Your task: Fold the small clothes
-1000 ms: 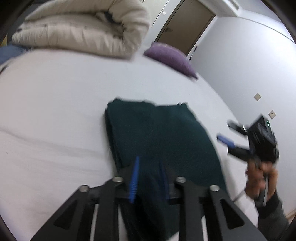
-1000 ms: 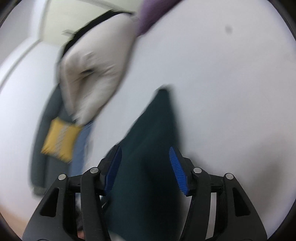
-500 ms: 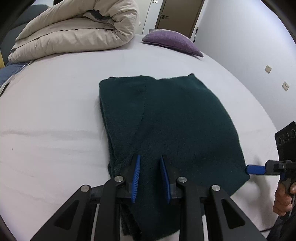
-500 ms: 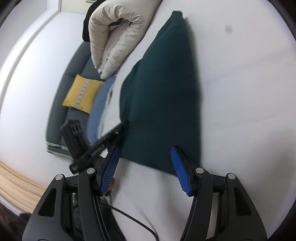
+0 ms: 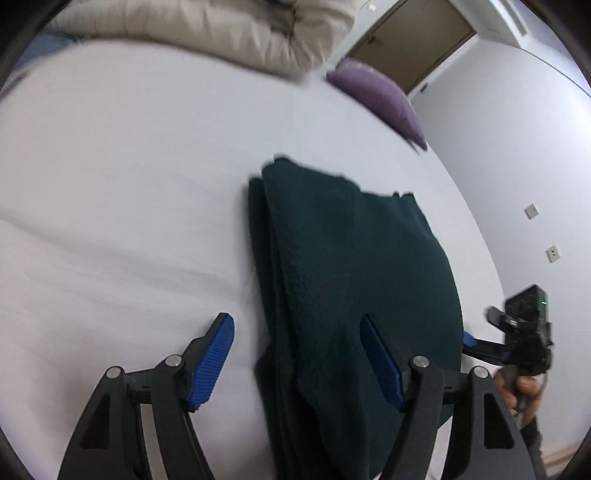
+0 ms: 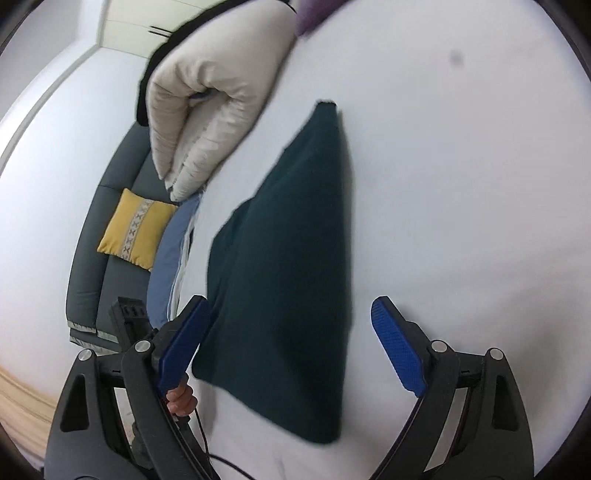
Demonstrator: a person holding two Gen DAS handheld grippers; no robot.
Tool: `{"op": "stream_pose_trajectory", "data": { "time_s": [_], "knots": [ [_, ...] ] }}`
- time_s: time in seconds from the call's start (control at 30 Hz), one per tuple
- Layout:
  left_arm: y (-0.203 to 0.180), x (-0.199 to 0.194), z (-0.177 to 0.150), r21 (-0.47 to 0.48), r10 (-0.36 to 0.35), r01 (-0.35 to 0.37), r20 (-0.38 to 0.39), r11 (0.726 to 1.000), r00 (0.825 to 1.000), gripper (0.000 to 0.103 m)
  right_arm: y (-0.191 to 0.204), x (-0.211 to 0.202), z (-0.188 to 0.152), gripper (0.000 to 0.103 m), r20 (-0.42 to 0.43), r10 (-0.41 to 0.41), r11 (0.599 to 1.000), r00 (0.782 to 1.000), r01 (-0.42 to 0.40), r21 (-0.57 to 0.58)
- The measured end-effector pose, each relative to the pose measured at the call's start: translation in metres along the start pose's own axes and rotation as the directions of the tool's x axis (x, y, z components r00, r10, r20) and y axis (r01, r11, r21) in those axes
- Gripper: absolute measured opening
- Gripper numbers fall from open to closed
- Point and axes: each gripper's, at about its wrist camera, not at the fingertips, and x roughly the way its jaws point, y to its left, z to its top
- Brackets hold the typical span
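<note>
Both my grippers, left gripper (image 5: 297, 356) and right gripper (image 6: 291, 345), are opening, grasping nothing, straddling the near end of the folded dark green garment (image 5: 354, 280) on the bed (image 5: 129, 166), whose long axis runs away from me.

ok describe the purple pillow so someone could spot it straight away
Start at the wide white bed and look to its far end. Right of the rolled cream duvet lies the purple pillow, in front of the brown door. Nothing else on the bed is purple.
</note>
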Motion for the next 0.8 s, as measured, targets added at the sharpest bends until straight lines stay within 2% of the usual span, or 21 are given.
{"op": "stream_pose_trajectory", "data": {
  "time_s": [0.13, 0.17, 0.2, 0.33, 0.4, 0.47, 0.6, 0.67, 0.8],
  "knots": [
    [0.01, 0.015, 0.009, -0.077, -0.057, 0.055, -0.027, 0.996, 0.998, 0.071, -0.005, 0.045, 0.014, 0.081, -0.027, -0.004, 1.0, 1.0, 0.005, 0.026],
    [0.012, 0.017, 0.012, -0.096, -0.068, 0.064, -0.03, 0.993, 0.997, 0.067, -0.001, 0.052, 0.016, 0.076, -0.049, 0.006, 1.0, 0.999, -0.005, 0.018],
    [0.013, 0.019, 0.013, -0.107, -0.071, 0.067, -0.037, 0.992, 0.997, 0.064, 0.0, 0.06, 0.018, 0.068, -0.066, 0.016, 1.0, 0.998, -0.015, 0.018],
    [0.01, 0.026, 0.019, -0.121, -0.062, 0.054, -0.068, 0.991, 0.996, 0.056, 0.003, 0.082, 0.022, 0.059, -0.116, -0.032, 0.999, 0.993, 0.032, -0.002],
    [0.008, 0.03, 0.022, -0.135, -0.079, 0.067, -0.085, 0.989, 0.993, 0.035, 0.005, 0.089, 0.024, 0.055, -0.116, -0.038, 0.999, 0.993, 0.038, 0.005],
    [0.004, 0.034, 0.024, -0.152, -0.093, 0.078, -0.097, 0.985, 0.991, 0.029, 0.011, 0.094, 0.023, 0.051, -0.107, -0.079, 0.997, 0.991, 0.078, -0.016],
    [-0.013, 0.015, 0.019, -0.102, -0.067, 0.059, -0.078, 0.993, 0.995, 0.024, 0.026, 0.087, 0.017, 0.041, -0.067, -0.122, 0.992, 0.99, 0.119, -0.046],
    [-0.024, -0.004, 0.01, -0.091, -0.085, 0.079, -0.068, 0.993, 0.994, 0.024, 0.04, 0.07, 0.008, 0.039, -0.044, -0.119, 0.991, 0.992, 0.116, -0.068],
    [-0.054, -0.049, -0.022, -0.004, -0.071, 0.071, -0.034, 0.997, 0.997, 0.024, 0.073, 0.033, -0.017, 0.038, -0.028, -0.101, 0.988, 0.994, 0.097, -0.118]
  ]
}}
